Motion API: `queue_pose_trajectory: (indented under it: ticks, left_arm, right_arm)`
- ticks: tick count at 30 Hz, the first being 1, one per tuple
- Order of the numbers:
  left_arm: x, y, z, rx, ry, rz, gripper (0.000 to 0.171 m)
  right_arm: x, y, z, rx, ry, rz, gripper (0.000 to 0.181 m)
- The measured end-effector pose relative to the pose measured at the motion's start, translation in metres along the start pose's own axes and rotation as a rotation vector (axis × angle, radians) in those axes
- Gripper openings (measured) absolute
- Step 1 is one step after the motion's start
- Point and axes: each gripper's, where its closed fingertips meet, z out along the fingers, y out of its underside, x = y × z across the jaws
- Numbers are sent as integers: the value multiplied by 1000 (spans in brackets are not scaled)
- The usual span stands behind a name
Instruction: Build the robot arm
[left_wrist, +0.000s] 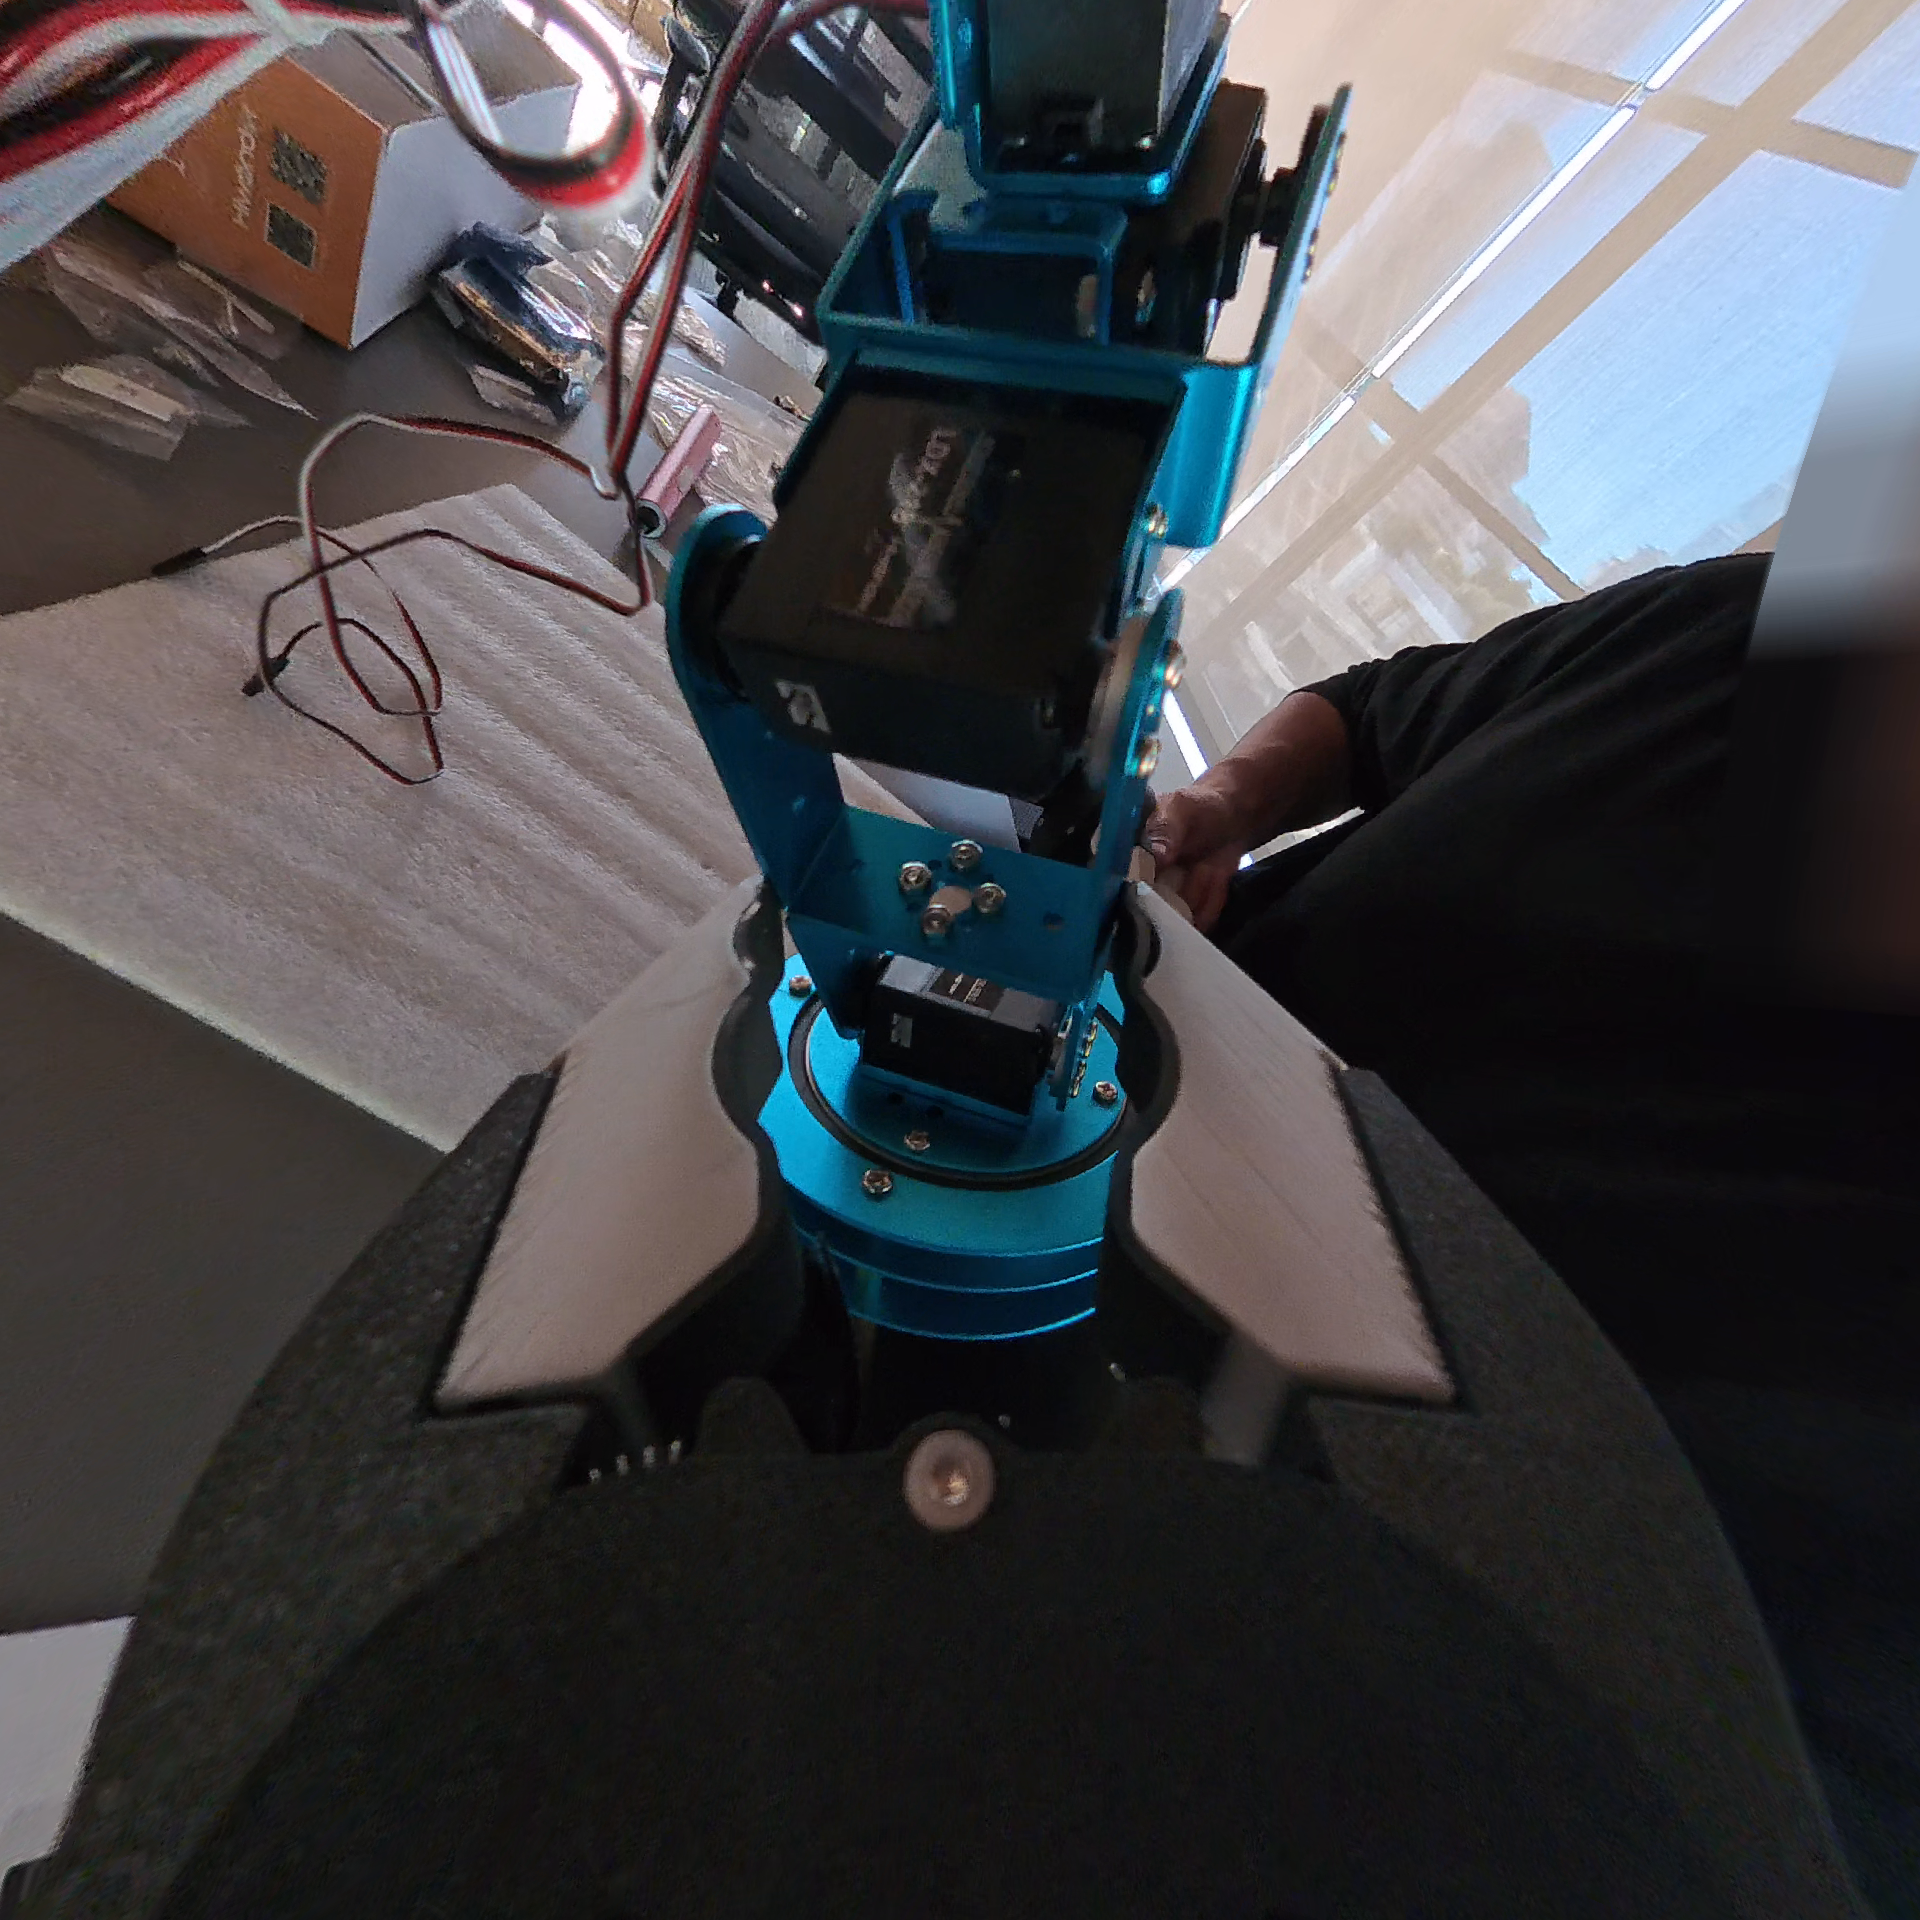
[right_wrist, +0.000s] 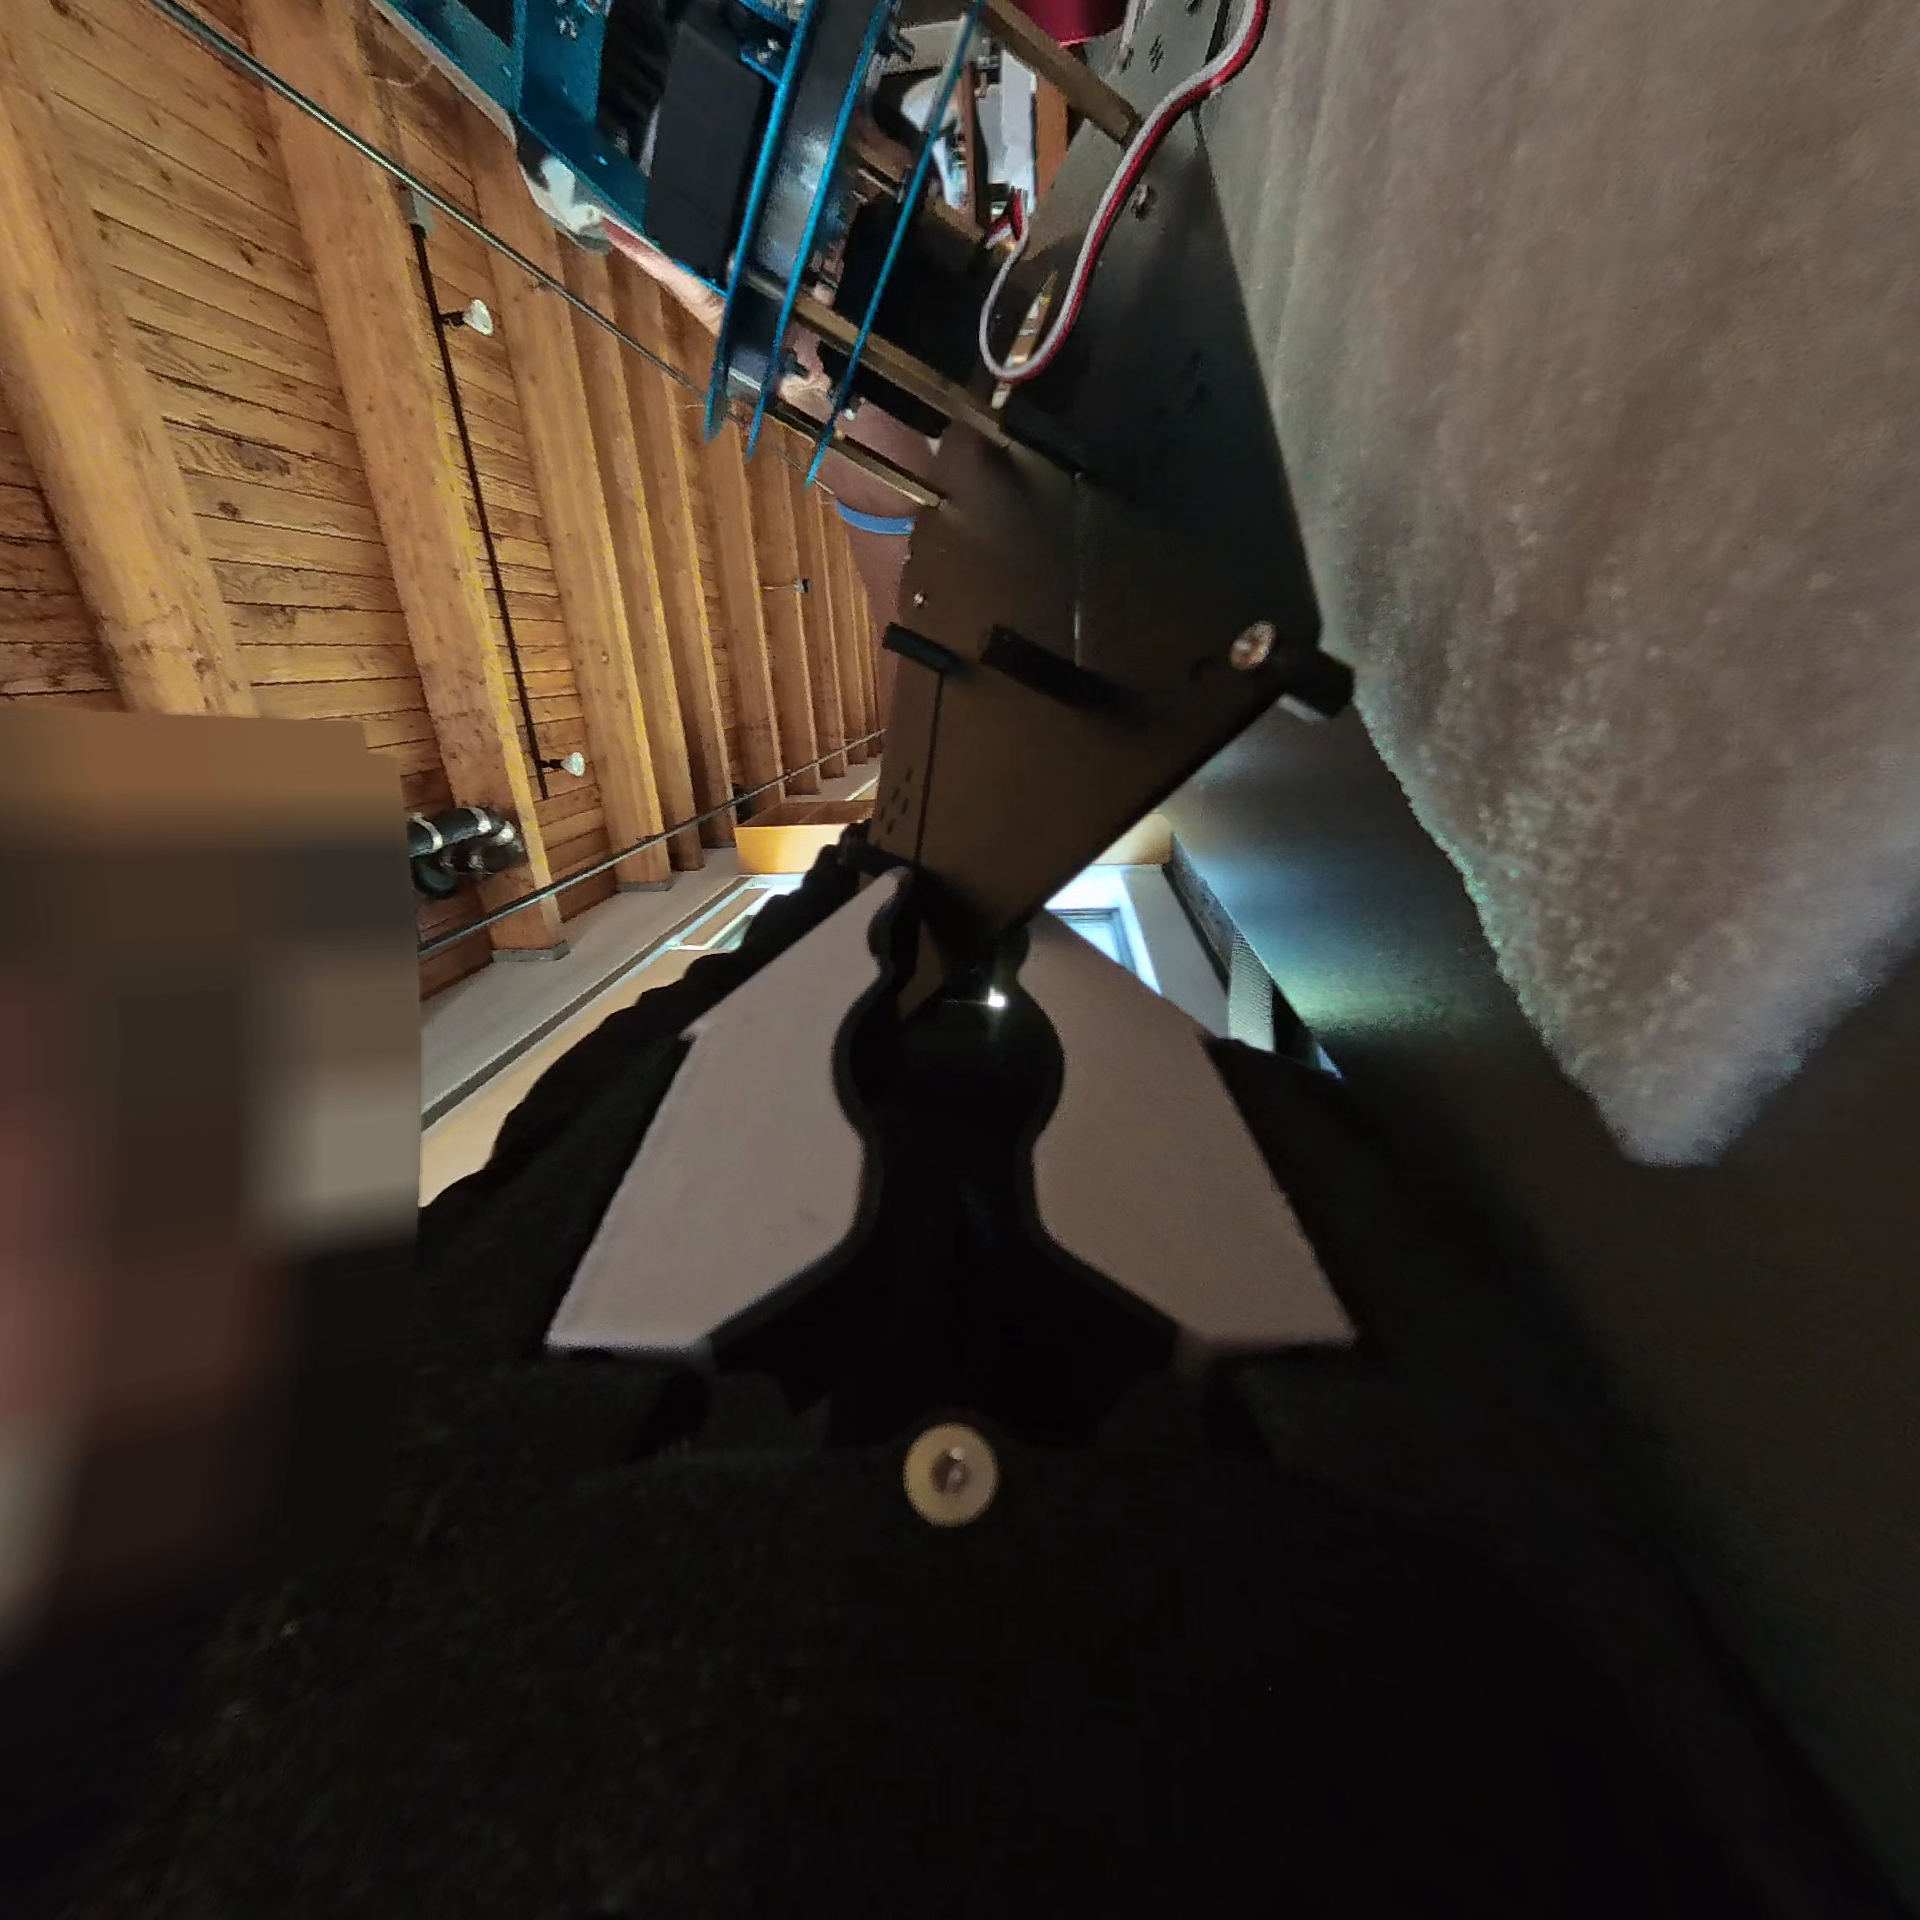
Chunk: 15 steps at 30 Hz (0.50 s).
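Observation:
A small blue metal robot arm (left_wrist: 1216, 447) with black servos (left_wrist: 935, 623) rises from a round blue turntable (left_wrist: 935, 1216). My left gripper (left_wrist: 943, 925) is shut on that turntable, with its white pads (left_wrist: 644, 1195) on either side. In the right wrist view, my right gripper (right_wrist: 961, 920) is shut on a corner of the arm's black base plate (right_wrist: 1039, 748). The arm's blue brackets (right_wrist: 769, 239) and red-white wires (right_wrist: 1101, 197) show beyond the plate. A person's hand (left_wrist: 1205, 831) touches the arm's lower bracket from the right.
A white foam sheet (left_wrist: 260, 831) lies on the grey table with loose red-black wires (left_wrist: 353, 623) on it; it also shows in the right wrist view (right_wrist: 1610, 520). Behind are an orange-and-white box (left_wrist: 281, 177), a pink cylinder (left_wrist: 681, 468) and plastic bags (left_wrist: 135, 384). A person in black (left_wrist: 1558, 935) stands at the right. About 25 cm separates my left fingertips from my right.

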Motion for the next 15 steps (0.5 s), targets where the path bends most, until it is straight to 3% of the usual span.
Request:
queue_pose_trajectory:
  ticks: [9,15]
  left_arm:
    - [17,6,-9,37,7,88,63]
    - [45,-1,-22,95,16,187,63]
  right_arm:
    - [-2,9,5,-35,-30,7,3]
    - [-17,13,9,-93,-11,-104,1]
